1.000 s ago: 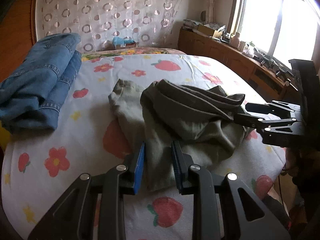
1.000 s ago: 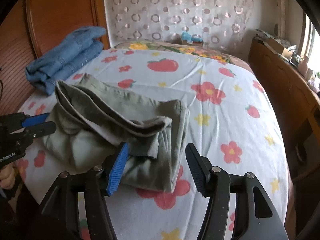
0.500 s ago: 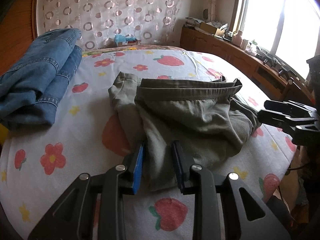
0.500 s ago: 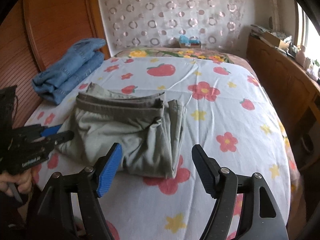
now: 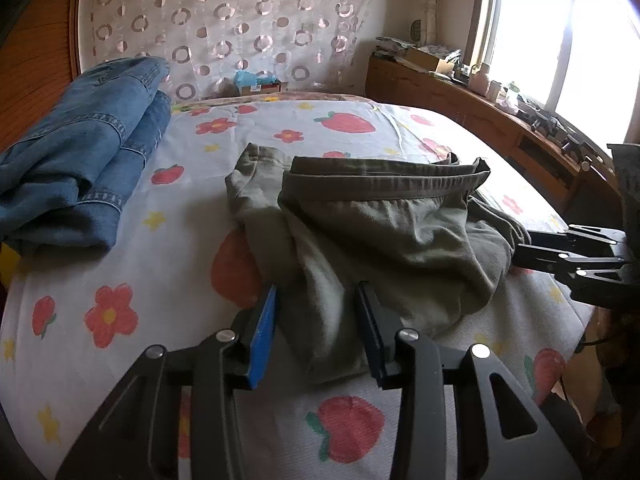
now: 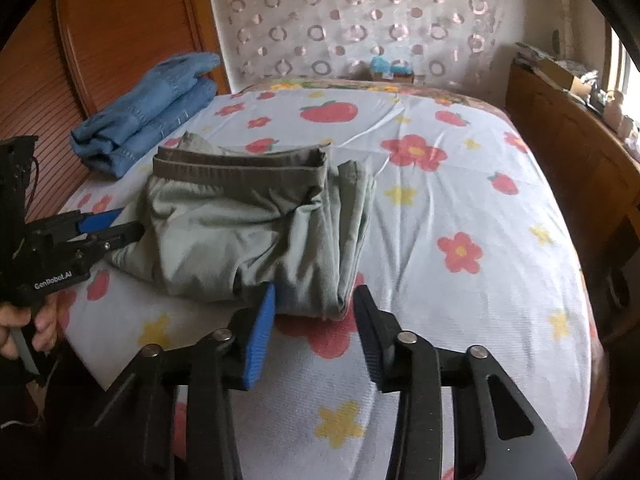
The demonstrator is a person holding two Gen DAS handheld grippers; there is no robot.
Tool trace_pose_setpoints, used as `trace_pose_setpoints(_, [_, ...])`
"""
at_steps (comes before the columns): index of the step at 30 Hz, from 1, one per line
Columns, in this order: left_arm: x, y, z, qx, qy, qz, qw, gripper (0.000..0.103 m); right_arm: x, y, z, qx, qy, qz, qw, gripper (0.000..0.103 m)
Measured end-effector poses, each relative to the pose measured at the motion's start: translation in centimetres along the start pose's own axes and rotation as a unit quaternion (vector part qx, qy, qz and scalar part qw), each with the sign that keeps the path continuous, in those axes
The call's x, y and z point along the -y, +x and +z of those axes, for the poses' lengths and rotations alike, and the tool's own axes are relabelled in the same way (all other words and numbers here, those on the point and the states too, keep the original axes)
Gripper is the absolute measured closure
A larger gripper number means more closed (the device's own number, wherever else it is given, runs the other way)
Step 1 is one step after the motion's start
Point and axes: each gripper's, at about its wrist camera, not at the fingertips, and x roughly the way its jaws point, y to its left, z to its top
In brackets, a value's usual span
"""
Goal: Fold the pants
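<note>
I have the olive pants (image 6: 256,228) lying in a loose folded bundle on the flowered bed (image 6: 460,208), near its front edge, waistband on top and facing the headboard end. My left gripper (image 5: 316,320) sits at the pants' near hem with its fingers apart, cloth lying between them but not pinched. My right gripper (image 6: 314,316) is at the other side of the pants, fingers also apart around the folded corner, holding nothing. The fold looks lumpy, with slack layers sticking out past the waistband on the right gripper's side. My worry is that if I close on only the top layer, the lower ones will drag and the bundle will skew or come undone. A pull toward me could also slide the pants off the bed edge. The folded jeans (image 6: 148,116) lie well apart from the pants, so they shouldn't interfere.
</note>
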Motion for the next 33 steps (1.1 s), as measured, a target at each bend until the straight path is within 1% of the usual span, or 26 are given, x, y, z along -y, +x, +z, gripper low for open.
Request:
trace_pose_setpoints(2, [-0.2, -0.3, 0.0, -0.005, -0.008, -0.005, 0.9999, 0.065, 0.2, 0.3, 0.0, -0.001, 0.0, 0.002, 1.0, 0.07])
trace_pose_setpoints(3, [-0.3, -0.5, -0.1, -0.004, -0.011, -0.008, 0.9999, 0.065, 0.3, 0.3, -0.1, -0.001, 0.001, 0.003, 1.0, 0.074])
trace_pose_setpoints(4, [-0.3, -0.9, -0.2, -0.002, -0.014, -0.014, 0.9998, 0.065, 0.4, 0.3, -0.1, 0.001, 0.001, 0.006, 1.0, 0.075])
trace_pose_setpoints(7, [-0.2, -1.6, -0.7, 0.002, -0.015, -0.029, 0.9995, 0.065, 0.7, 0.2, -0.2, 0.003, 0.003, 0.012, 1.0, 0.09])
trace_pose_setpoints(9, [0.2, -1.7, -1.0, -0.002, -0.006, -0.033, 0.9994, 0.065, 0.9, 0.1, -0.2, 0.005, 0.004, 0.017, 1.0, 0.095])
trace_pose_setpoints(11, [0.5, -1.7, -1.1, 0.0, 0.002, -0.027, 0.9996, 0.065, 0.9, -0.5, -0.1, 0.02, 0.004, 0.011, 1.0, 0.096])
trace_pose_setpoints(14, [0.3, -1.1, -1.2, -0.008, -0.002, -0.026, 0.9996, 0.065, 0.9, -1.6, 0.0, 0.042, 0.011, 0.001, 0.999, 0.096])
trace_pose_setpoints(18, [0.4, -1.1, -1.3, -0.008, -0.002, -0.027, 0.9996, 0.065, 0.6, -1.2, -0.1, 0.034, 0.002, -0.011, 0.999, 0.096])
trace_pose_setpoints(21, [0.5, -1.2, -1.4, -0.004, 0.001, -0.033, 0.9994, 0.066, 0.8, -0.7, -0.2, 0.027, 0.008, -0.009, 1.0, 0.096])
trace_pose_setpoints(22, [0.5, -1.2, -1.5, -0.003, 0.002, -0.034, 0.9994, 0.067, 0.9, -0.6, -0.2, 0.025, 0.011, -0.007, 1.0, 0.095])
trace_pose_setpoints(24, [0.5, -1.1, -1.5, 0.0, 0.001, -0.034, 0.9994, 0.077, 1.1, -0.5, -0.2, 0.026, 0.016, -0.005, 1.0, 0.095])
trace_pose_setpoints(25, [0.5, -1.1, -1.5, 0.001, 0.001, -0.036, 0.9994, 0.08, 1.2, -0.5, -0.2, 0.027, 0.017, -0.003, 0.999, 0.093])
trace_pose_setpoints(27, [0.6, -1.2, -1.5, 0.002, 0.005, -0.038, 0.9993, 0.09, 1.3, -0.4, 0.0, 0.024, 0.019, 0.0, 1.0, 0.091])
trace_pose_setpoints(30, [0.7, -1.7, -1.3, 0.014, 0.007, -0.035, 0.9993, 0.094, 1.3, 0.1, 0.1, 0.015, 0.014, 0.003, 1.0, 0.091])
trace_pose_setpoints(31, [0.6, -1.9, -1.2, 0.017, 0.006, -0.033, 0.9993, 0.095, 1.4, 0.0, 0.1, 0.017, 0.015, 0.006, 1.0, 0.095])
trace_pose_setpoints(33, [0.4, -2.5, -1.1, 0.027, 0.004, -0.032, 0.9991, 0.095, 1.5, -0.5, 0.0, 0.026, 0.019, 0.009, 0.999, 0.097])
